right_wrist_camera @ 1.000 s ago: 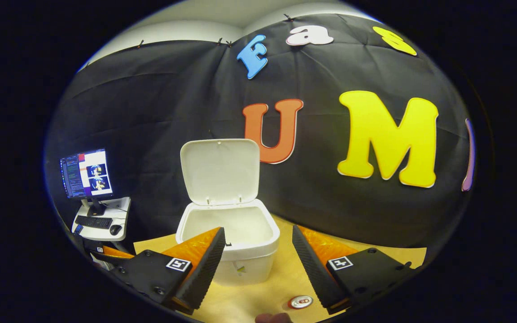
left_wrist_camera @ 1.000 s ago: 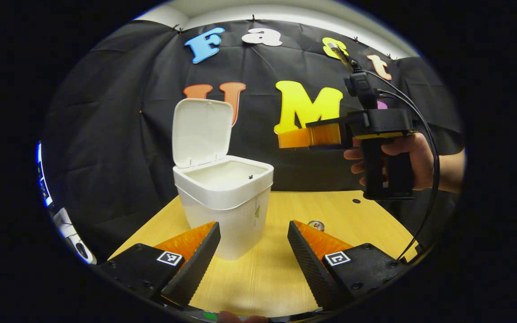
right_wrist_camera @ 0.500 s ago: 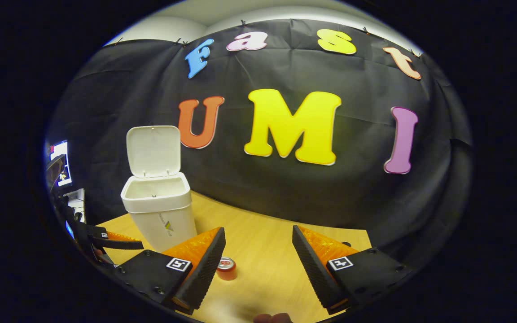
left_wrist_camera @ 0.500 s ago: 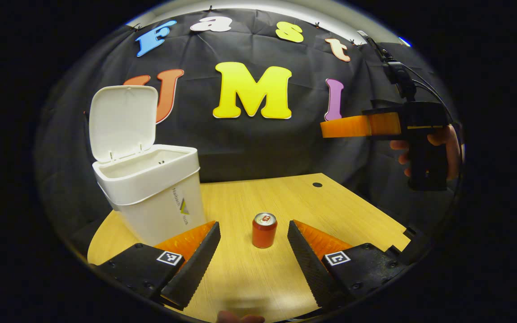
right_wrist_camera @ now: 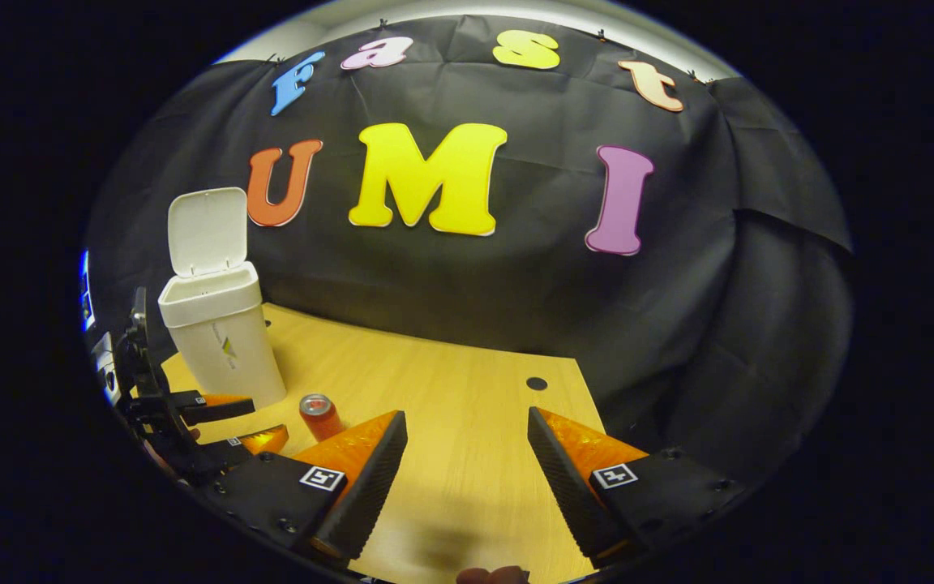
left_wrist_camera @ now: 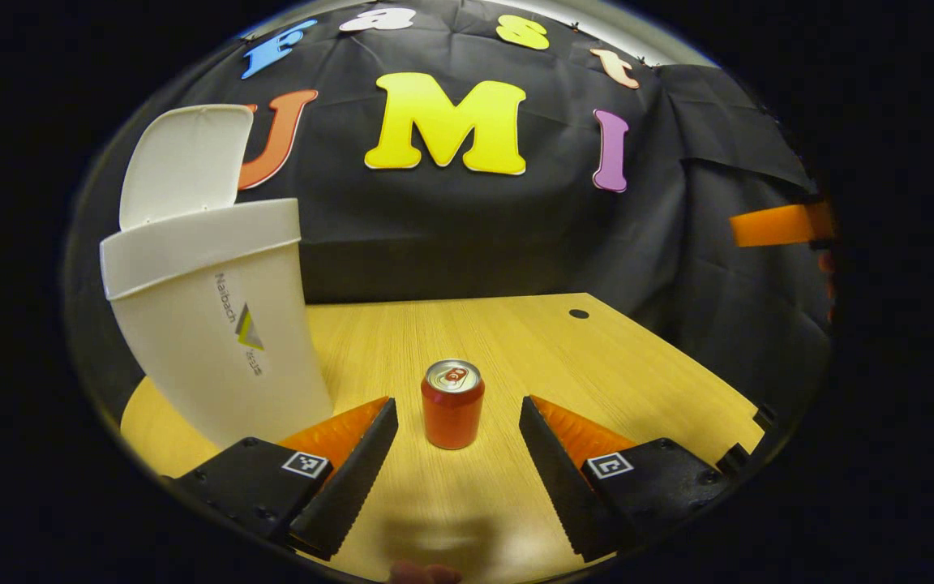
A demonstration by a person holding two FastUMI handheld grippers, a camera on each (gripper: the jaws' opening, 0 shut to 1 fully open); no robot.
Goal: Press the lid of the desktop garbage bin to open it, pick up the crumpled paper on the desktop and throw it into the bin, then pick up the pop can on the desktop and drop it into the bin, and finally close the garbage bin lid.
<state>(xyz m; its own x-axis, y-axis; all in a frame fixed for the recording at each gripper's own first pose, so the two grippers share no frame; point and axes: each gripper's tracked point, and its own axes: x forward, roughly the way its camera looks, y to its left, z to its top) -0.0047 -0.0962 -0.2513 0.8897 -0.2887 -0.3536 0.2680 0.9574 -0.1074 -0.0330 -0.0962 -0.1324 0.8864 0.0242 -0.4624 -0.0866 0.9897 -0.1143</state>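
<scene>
Left gripper [left_wrist_camera: 457, 454]: fingers spread wide, low over the desk [left_wrist_camera: 597, 357], aimed at the pop can [left_wrist_camera: 452, 403], nothing pinched. Pop can: upright on the desk, just ahead of and between the left fingertips, touching neither; near the bin, to its right in the left gripper view. Garbage bin [left_wrist_camera: 216, 324]: white, on the desk's left part, lid [left_wrist_camera: 183, 162] raised upright. Right gripper [right_wrist_camera: 467, 478]: fingers spread wide, empty, above bare desk well apart from can and bin. Small dark hole [right_wrist_camera: 537, 383] in the desk toward the far edge.
</scene>
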